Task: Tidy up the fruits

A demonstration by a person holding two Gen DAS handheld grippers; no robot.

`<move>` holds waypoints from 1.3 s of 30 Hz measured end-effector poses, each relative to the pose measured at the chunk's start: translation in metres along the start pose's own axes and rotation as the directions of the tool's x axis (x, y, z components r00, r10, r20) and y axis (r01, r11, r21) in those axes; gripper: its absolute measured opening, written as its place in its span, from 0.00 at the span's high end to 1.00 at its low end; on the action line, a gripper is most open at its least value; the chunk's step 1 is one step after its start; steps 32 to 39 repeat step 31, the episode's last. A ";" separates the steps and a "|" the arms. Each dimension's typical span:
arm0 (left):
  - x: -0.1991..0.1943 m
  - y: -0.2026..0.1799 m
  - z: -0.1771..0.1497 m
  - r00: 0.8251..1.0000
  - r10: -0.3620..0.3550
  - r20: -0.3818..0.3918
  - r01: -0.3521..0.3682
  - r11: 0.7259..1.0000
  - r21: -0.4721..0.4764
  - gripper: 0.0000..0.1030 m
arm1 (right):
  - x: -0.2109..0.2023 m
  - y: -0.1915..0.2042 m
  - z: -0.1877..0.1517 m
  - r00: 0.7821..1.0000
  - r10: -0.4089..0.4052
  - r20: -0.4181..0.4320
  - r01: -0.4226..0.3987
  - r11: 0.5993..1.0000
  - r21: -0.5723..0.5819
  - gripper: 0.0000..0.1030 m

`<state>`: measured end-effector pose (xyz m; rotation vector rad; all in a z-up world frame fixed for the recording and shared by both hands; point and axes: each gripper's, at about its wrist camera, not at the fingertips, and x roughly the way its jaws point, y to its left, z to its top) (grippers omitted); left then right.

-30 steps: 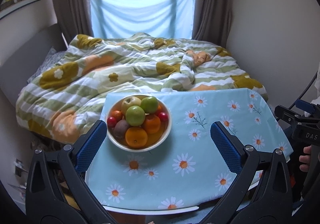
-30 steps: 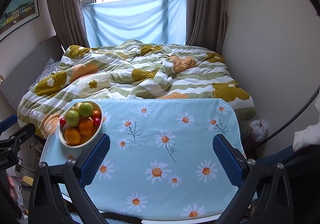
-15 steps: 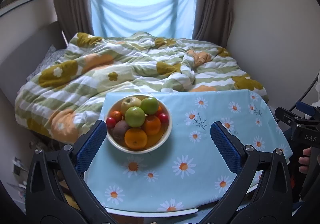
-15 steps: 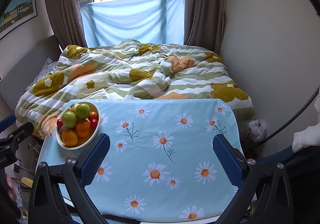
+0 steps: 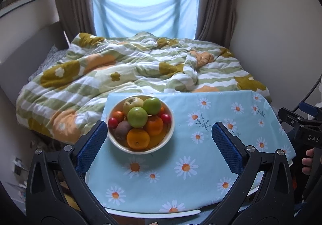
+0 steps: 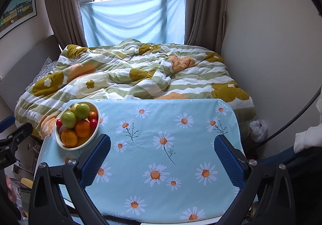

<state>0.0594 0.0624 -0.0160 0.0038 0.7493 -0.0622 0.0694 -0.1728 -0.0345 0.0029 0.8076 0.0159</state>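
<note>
A white bowl (image 5: 170,134) (image 6: 96,132) piled with fruit stands at the far left of a table under a light-blue daisy cloth (image 5: 187,164) (image 6: 161,144). On top lie green apples (image 5: 137,117) (image 6: 68,119), oranges (image 5: 138,138) (image 6: 69,137), a brown kiwi (image 5: 123,130) and small red fruits (image 5: 165,118). My left gripper (image 5: 160,145) stands open above the table's near edge, its left finger just beside the bowl, nothing between its pads. My right gripper (image 6: 162,161) is open over the middle of the cloth, right of the bowl, and holds nothing.
A bed with a rumpled green, white and orange quilt (image 5: 130,72) (image 6: 140,76) lies right behind the table. Brown curtains and a blue sheet (image 6: 132,17) cover the window. A wall stands close on the right. A bag (image 6: 258,127) lies on the floor by the table's right corner.
Both views have drifted slightly: the bowl sits a little lower and nearer in each. Both grippers stay open and empty.
</note>
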 end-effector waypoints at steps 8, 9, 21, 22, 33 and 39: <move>0.000 -0.001 0.000 1.000 0.003 0.000 -0.003 1.000 -0.001 0.00 | -0.001 0.001 0.000 1.000 0.000 0.001 0.000 1.000 0.000 0.01; 0.000 -0.002 0.000 1.000 0.007 0.001 -0.007 1.000 0.001 0.00 | 0.000 0.000 0.001 1.000 -0.001 0.001 0.001 1.000 0.001 0.01; -0.005 -0.009 0.004 0.999 0.018 0.033 -0.019 1.000 0.012 0.00 | -0.001 -0.010 -0.004 1.000 -0.009 0.011 0.009 1.000 0.014 0.01; -0.005 -0.009 0.004 0.999 0.013 0.034 -0.013 1.000 0.009 0.00 | -0.002 -0.010 -0.004 1.000 -0.011 0.012 0.011 1.000 0.015 0.01; -0.004 -0.011 0.005 0.999 0.016 0.036 -0.016 1.000 -0.003 0.00 | -0.003 -0.010 -0.003 1.000 -0.011 0.009 0.011 1.000 0.019 0.01; -0.004 -0.011 0.005 0.999 0.016 0.036 -0.016 1.000 -0.003 0.00 | -0.003 -0.010 -0.003 1.000 -0.011 0.009 0.011 1.000 0.019 0.01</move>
